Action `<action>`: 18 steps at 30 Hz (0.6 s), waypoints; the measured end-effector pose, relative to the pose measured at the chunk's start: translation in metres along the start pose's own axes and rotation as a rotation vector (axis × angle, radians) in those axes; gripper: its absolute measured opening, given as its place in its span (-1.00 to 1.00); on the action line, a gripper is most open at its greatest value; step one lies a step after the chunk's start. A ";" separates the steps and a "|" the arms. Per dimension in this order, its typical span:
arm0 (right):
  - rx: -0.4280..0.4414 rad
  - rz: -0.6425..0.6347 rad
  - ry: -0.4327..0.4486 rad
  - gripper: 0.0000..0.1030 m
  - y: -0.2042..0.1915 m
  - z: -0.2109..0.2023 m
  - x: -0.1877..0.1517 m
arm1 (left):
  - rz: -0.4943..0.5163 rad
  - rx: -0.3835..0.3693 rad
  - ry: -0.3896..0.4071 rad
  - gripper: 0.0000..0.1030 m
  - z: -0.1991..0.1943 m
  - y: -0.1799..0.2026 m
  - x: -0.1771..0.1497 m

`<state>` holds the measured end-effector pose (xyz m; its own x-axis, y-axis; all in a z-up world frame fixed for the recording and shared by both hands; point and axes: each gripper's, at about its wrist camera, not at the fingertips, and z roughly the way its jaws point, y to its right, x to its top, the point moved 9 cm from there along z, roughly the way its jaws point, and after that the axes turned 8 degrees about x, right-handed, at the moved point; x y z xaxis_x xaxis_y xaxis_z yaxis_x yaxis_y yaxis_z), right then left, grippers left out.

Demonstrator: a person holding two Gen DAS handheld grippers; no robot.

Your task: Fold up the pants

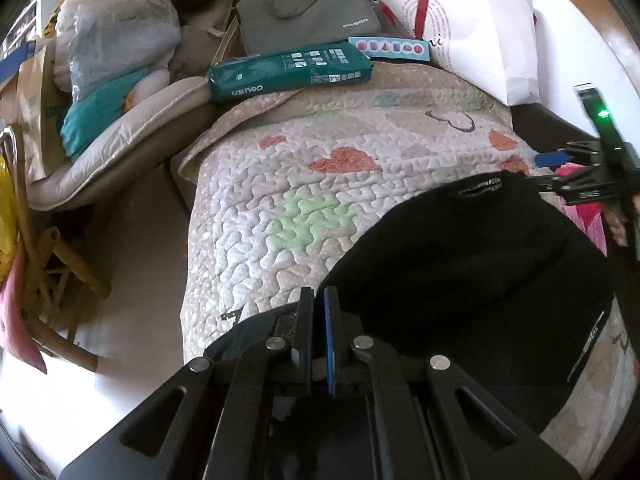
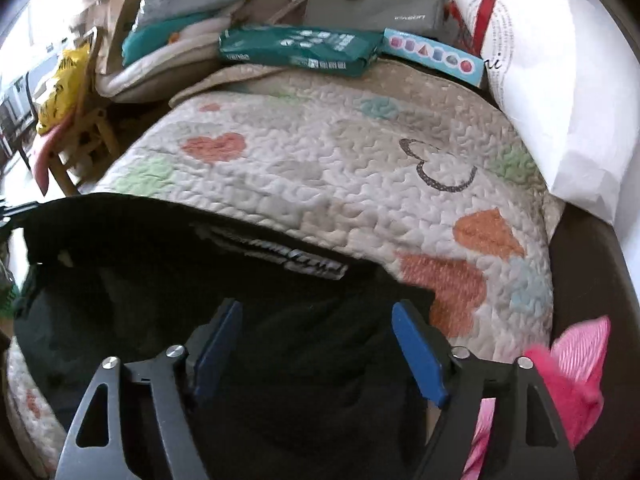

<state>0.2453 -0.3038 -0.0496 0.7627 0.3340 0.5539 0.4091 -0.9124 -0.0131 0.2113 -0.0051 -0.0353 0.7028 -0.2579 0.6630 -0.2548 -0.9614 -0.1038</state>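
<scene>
Pants on quilt, right gripper fingers apart above.

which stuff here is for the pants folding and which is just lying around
For the job: black fabric pants; heart-patterned quilted bedspread under them.

Lying about: green plastic pack, grey fabric laptop bag, white paper bag, pink cloth.

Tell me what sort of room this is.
Probably a cluttered bedroom or spare room at home. Black pants lie on a cream quilted bedspread with coloured hearts. At its far end are a grey fabric laptop bag, a dark green plastic-wrapped pack and a white paper bag.
</scene>
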 end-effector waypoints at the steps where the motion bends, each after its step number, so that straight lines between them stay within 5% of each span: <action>1: -0.001 -0.019 -0.013 0.43 0.003 0.008 0.006 | -0.013 -0.007 0.001 -0.91 0.001 -0.002 0.001; 9: 0.099 -0.257 -0.201 0.15 -0.011 0.090 0.024 | -0.030 -0.026 -0.013 -0.91 0.009 -0.008 -0.001; 13: 0.180 -0.209 -0.231 0.08 -0.004 0.109 0.023 | -0.033 -0.020 -0.023 -0.91 0.013 -0.008 -0.002; 16: 0.239 -0.156 -0.225 -0.74 -0.005 0.103 0.021 | -0.038 -0.010 -0.028 -0.91 0.015 -0.008 -0.003; 18: 0.209 -0.162 -0.219 -0.83 -0.007 0.098 0.020 | -0.051 -0.007 -0.022 -0.91 0.012 -0.010 -0.003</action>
<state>0.3068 -0.2676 -0.1197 0.7598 0.5340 0.3709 0.6100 -0.7828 -0.1225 0.2196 0.0041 -0.0450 0.7295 -0.2110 0.6506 -0.2233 -0.9726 -0.0651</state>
